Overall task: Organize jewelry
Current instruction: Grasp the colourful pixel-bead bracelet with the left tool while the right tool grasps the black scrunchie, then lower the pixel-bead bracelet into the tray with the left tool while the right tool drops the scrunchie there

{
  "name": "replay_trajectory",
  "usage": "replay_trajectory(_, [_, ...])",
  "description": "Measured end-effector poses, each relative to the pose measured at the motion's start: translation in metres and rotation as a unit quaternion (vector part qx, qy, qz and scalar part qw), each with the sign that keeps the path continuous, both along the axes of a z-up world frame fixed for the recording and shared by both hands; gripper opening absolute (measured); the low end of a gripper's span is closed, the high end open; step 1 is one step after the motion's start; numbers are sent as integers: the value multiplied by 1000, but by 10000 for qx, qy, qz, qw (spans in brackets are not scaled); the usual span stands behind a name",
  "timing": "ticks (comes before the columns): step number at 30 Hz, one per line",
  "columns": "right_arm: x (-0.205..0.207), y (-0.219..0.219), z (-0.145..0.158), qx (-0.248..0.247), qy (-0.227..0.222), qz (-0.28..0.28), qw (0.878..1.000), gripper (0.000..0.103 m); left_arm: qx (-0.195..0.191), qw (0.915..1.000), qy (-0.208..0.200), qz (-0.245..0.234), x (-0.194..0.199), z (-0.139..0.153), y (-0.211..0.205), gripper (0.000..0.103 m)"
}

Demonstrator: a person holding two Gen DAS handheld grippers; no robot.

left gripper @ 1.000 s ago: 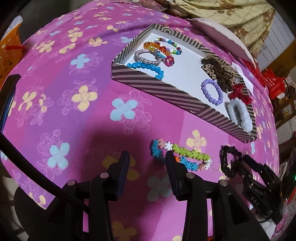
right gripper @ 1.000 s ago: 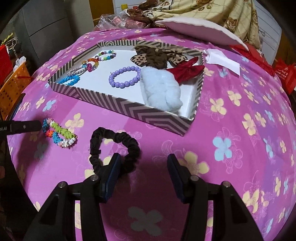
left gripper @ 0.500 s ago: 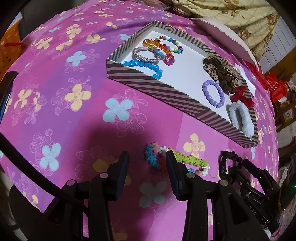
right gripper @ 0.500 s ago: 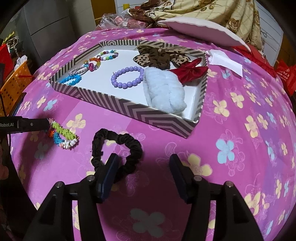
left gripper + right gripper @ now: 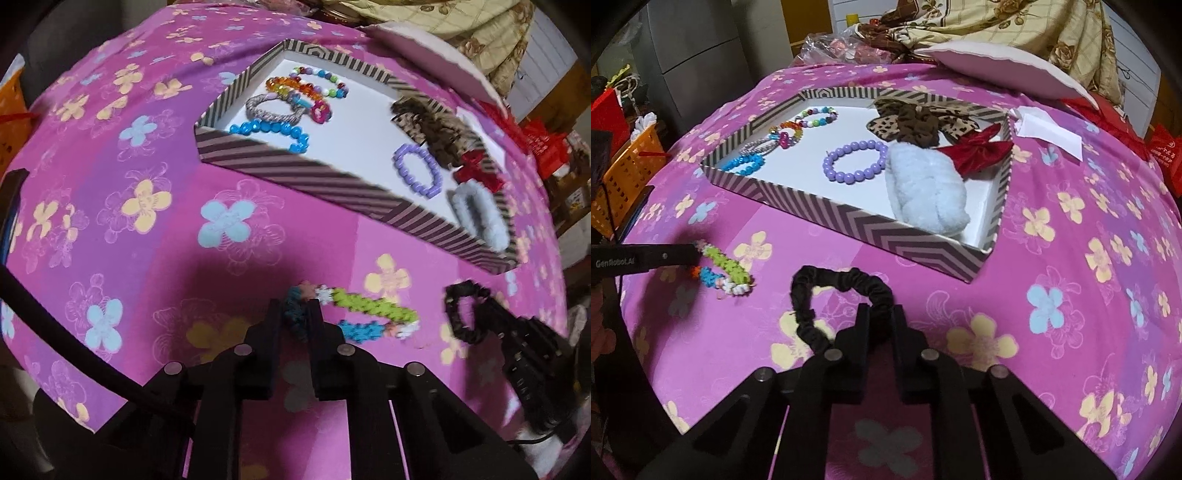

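Note:
A colourful bead bracelet (image 5: pixel 369 310) (image 5: pixel 727 266) lies on the pink flowered cloth in front of the striped tray (image 5: pixel 295 173) (image 5: pixel 868 225). My left gripper (image 5: pixel 294 306) is closing its jaws, and the bracelet's blue end is pinched between them. To its right lies a black scrunchie (image 5: pixel 454 314) (image 5: pixel 820 280). My right gripper (image 5: pixel 880 310) is shut on the scrunchie's near right loop. The tray holds bead bracelets, a purple bracelet (image 5: pixel 855 162), a white fluffy scrunchie (image 5: pixel 923 192) and two bows.
A white lid (image 5: pixel 997 62) and patterned bedding (image 5: pixel 1015 22) lie behind the tray. A white paper slip (image 5: pixel 1049 133) sits by the tray's far right corner. An orange basket (image 5: pixel 624 173) stands off the left edge of the cloth.
Both grippers went from wide open to closed: the left onto the bracelet's blue end, the right onto the black scrunchie. The left one also edged forward over the bracelet.

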State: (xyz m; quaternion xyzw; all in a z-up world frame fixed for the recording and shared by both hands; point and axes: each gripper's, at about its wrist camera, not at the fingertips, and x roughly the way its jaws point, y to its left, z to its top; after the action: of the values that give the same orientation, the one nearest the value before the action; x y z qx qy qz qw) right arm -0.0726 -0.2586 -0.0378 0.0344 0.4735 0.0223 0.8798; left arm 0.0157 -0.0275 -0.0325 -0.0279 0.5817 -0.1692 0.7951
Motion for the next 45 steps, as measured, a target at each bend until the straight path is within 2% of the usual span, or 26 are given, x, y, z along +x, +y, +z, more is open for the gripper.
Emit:
replay_trajectory(8, [-5, 5, 35, 25, -323, 167, 9993, 10, -118, 9981, -581, -181, 1, 52, -7, 25])
replay_trajectory(12, [-8, 5, 54, 60, -472, 217, 9986, 10, -172, 9969, -737, -216, 5, 71, -9, 25])
replay_trajectory(23, [6, 1, 87, 102, -790, 179, 9967, 10, 4, 9921, -1241, -183, 24, 116, -17, 25])
replay_trajectory(34, [39, 0, 89, 187, -827, 45, 9964, 10, 323, 9890, -1431, -201, 53, 127, -36, 25])
replay_trajectory(45, [79, 3, 69, 646, -658, 24, 9957, 10, 510, 9896, -1309, -294, 91, 112, -61, 25])
